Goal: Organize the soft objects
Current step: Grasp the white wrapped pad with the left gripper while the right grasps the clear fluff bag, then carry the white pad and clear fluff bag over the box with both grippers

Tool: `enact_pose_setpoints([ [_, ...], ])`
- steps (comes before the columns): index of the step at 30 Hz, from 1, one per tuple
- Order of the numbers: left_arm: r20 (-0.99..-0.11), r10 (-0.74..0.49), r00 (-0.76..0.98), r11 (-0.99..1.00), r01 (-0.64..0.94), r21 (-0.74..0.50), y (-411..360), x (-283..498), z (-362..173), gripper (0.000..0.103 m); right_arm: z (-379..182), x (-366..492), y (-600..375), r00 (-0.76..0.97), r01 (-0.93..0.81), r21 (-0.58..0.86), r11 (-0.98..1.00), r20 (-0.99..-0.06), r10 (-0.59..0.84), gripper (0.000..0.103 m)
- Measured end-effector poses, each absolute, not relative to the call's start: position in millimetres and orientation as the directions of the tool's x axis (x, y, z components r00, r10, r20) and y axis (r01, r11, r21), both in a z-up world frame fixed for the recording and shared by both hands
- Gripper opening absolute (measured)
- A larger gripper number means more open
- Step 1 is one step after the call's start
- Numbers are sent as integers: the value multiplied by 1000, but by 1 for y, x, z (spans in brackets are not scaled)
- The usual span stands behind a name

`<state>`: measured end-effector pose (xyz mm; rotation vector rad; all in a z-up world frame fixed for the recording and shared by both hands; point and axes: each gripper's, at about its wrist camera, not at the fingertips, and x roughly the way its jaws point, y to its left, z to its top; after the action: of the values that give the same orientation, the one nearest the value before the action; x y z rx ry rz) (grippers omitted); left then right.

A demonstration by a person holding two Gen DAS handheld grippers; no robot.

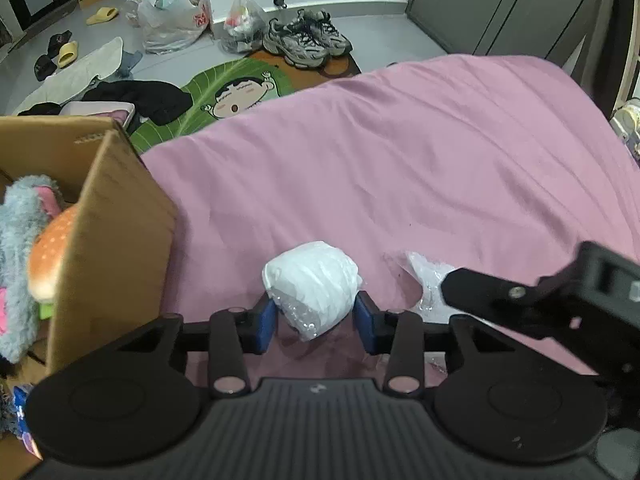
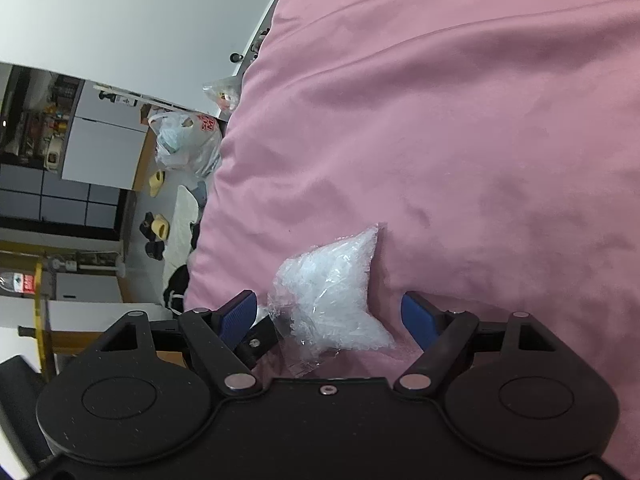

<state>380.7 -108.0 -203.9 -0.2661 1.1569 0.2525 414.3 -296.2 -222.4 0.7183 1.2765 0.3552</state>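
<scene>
A white soft bundle wrapped in clear plastic (image 1: 312,288) lies on the pink bedsheet (image 1: 400,160). My left gripper (image 1: 316,320) is closed against its sides with both blue pads touching it. A second clear bubble-wrap packet (image 2: 336,296) lies on the sheet (image 2: 440,120) between the open blue pads of my right gripper (image 2: 332,320), not gripped. The same packet (image 1: 428,280) shows in the left wrist view under the right gripper's black body (image 1: 560,300). An open cardboard box (image 1: 112,240) at the left holds a blue plush (image 1: 20,248) and a burger plush (image 1: 52,256).
Beyond the bed's far edge the floor holds a green cartoon rug (image 1: 224,96), sneakers (image 1: 308,38), plastic bags (image 1: 172,12), dark clothes (image 1: 136,100) and slippers (image 1: 68,54). A grey wardrobe (image 1: 500,4) stands at the back right.
</scene>
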Motion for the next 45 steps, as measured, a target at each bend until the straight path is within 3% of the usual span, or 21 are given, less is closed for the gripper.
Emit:
enact_pose_setpoints([
  [2, -918, 61, 391, 940, -332, -79, -107, 377, -200, 38, -222, 414, -294, 282, 125, 655, 745, -744, 606, 68],
  [3, -916, 63, 395, 940, -333, -80, -107, 375, -198, 38, -221, 415, -293, 280, 113, 649, 752, -748, 602, 55],
  [5, -912, 67, 405, 939, -336, -80, -107, 371, -192, 38, -222, 414, -292, 277, 102, 654, 750, -743, 610, 47],
  [7, -907, 72, 414, 937, -340, -81, -105, 365, -185, 38, -218, 412, -289, 281, 69, 632, 772, -754, 593, 31],
  [9, -903, 74, 423, 935, -344, -85, -104, 362, -178, 38, -212, 409, -290, 293, 49, 630, 775, -751, 591, 29],
  [26, -828, 76, 555, 929, -340, -143, -76, 295, -115, 38, -159, 367, -295, 416, -63, 626, 777, -692, 590, 27],
  [45, -782, 162, 602, 908, -400, -120, -27, 229, -76, 38, -122, 337, -273, 459, -217, 642, 736, -598, 657, 27],
])
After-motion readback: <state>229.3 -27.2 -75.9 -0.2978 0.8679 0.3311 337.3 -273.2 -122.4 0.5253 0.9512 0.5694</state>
